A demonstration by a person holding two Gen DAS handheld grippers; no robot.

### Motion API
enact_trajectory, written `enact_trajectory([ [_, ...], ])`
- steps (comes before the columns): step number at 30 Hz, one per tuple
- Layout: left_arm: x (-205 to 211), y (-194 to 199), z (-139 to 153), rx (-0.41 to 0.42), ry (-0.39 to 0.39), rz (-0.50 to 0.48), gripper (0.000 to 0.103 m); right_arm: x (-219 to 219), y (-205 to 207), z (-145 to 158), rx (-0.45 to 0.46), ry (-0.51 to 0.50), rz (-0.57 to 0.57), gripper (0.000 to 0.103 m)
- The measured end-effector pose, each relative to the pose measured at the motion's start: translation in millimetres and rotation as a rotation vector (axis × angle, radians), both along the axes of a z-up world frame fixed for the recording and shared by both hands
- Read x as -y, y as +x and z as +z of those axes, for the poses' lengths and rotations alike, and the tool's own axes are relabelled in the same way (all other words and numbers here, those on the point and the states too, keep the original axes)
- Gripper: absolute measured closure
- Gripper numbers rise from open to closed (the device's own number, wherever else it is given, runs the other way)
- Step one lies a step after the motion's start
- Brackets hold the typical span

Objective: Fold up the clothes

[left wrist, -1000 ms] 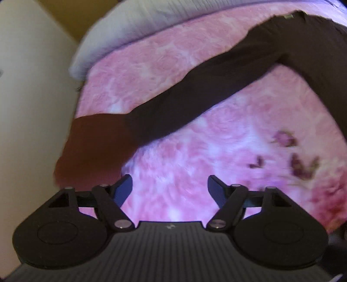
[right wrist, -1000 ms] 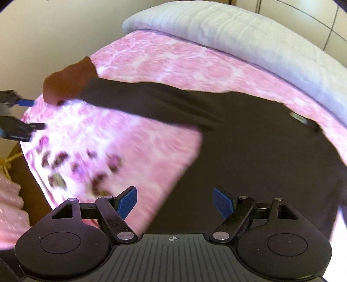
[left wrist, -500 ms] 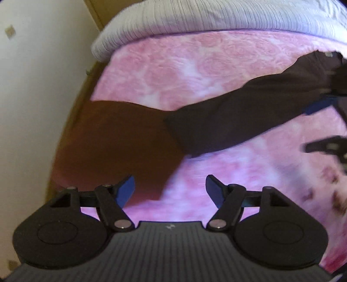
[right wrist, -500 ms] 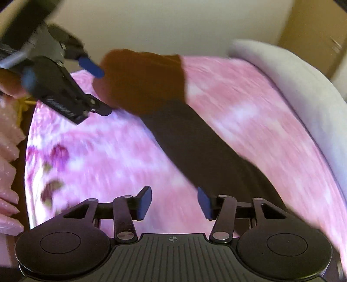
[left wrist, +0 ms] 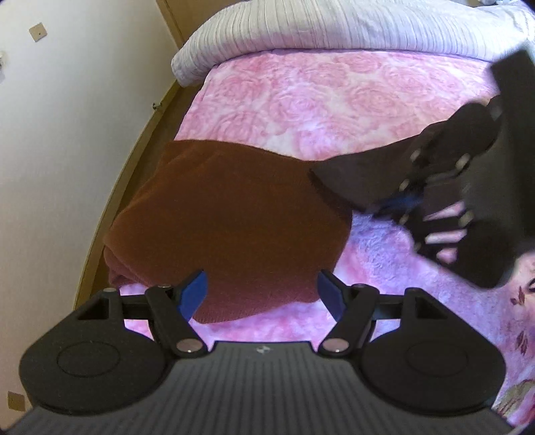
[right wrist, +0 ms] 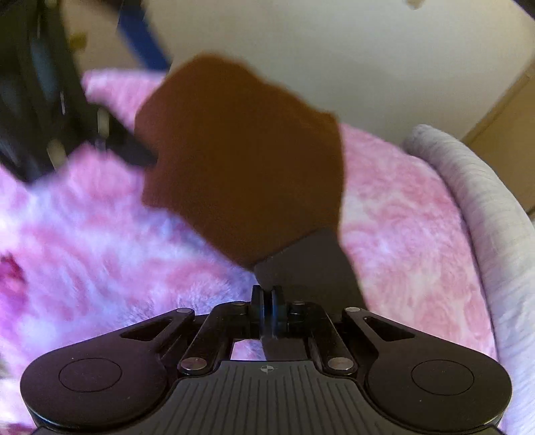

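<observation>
A dark garment's long sleeve ends in a wide rust-brown cuff lying flat on the pink bed cover. My left gripper is open, its blue pads just above the cuff's near edge, with nothing between them. At the right of the left wrist view, my blurred right gripper pinches the sleeve. In the right wrist view, my right gripper is shut on the dark sleeve just behind the brown cuff, which is raised a little. The left gripper shows blurred at upper left beside the cuff.
The pink rose-patterned blanket covers the bed. A ribbed lilac-grey duvet is rolled along its far end. A wooden bed edge and a pale wall lie close on the left, just beyond the cuff.
My right gripper has travelled along the sleeve to the cuff and closed on the dark fabric. My left gripper came closer to the cuff and stayed open.
</observation>
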State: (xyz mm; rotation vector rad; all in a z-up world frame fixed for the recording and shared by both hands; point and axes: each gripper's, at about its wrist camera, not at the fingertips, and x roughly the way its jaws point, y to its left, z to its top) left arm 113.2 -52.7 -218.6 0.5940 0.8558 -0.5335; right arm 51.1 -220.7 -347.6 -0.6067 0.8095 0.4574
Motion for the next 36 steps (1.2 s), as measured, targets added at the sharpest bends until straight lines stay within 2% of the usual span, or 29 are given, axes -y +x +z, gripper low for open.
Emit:
enact_trajectory([
  [4, 42.4, -18.2, 3.6, -0.021, -0.025, -0.084, 0.034, 59.1, -5.1, 53.9, 0.028, 0.240, -0.164, 0.101],
  [7, 75.8, -32.3, 6.3, -0.039, -0.045, -0.151, 0.034, 114.3, -10.5, 96.8, 0.122, 0.356, -0.262, 0.101],
  [9, 98.0, -41.8, 8.1, -0.051, -0.059, -0.195, 0.034, 163.3, -17.7, 130.2, 0.203, 0.419, -0.352, 0.101],
  [10, 109.1, -46.5, 9.0, -0.057, -0.065, -0.217, 0.034, 192.4, -30.9, 136.1, 0.231, 0.438, -0.423, 0.101],
  [14, 184.2, -88.9, 18.0, -0.095, -0.108, -0.332, 0.034, 324.9, -118.8, 120.9, 0.299, 0.464, -0.804, 0.101],
  [19, 277.0, -155.2, 7.0, -0.133, -0.128, -0.473, 0.032, 490.5, -228.7, 101.9, 0.379, 0.482, -1.282, 0.101],
  [21, 314.5, -179.5, -5.8, -0.133, -0.104, -0.515, 0.032, 533.8, -258.9, 65.4, 0.297, 0.498, -1.406, 0.101],
  [22, 332.0, -188.4, -15.0, -0.132, -0.086, -0.525, 0.032, 545.2, -265.7, 53.5, 0.265, 0.512, -1.425, 0.101],
  [27, 407.2, -215.8, -62.2, -0.146, 0.000, -0.512, 0.032, 572.2, -272.2, 42.4, 0.231, 0.606, -1.376, 0.101],
  [31, 434.1, -213.1, -71.4, -0.134, 0.027, -0.446, 0.032, 593.7, -277.4, 33.6, 0.204, 0.680, -1.336, 0.101],
  [32, 438.5, -211.5, -71.5, -0.121, 0.031, -0.438, 0.032, 597.3, -282.1, 39.7, 0.230, 0.674, -1.315, 0.101],
  [34, 446.2, -208.4, -71.1, -0.100, 0.037, -0.426, 0.032, 601.3, -297.5, 66.8, 0.342, 0.619, -1.249, 0.101],
  [36, 450.8, -208.9, -71.7, -0.098, 0.043, -0.442, 0.032, 610.7, -320.6, 69.0, 0.392, 0.548, -1.264, 0.101],
])
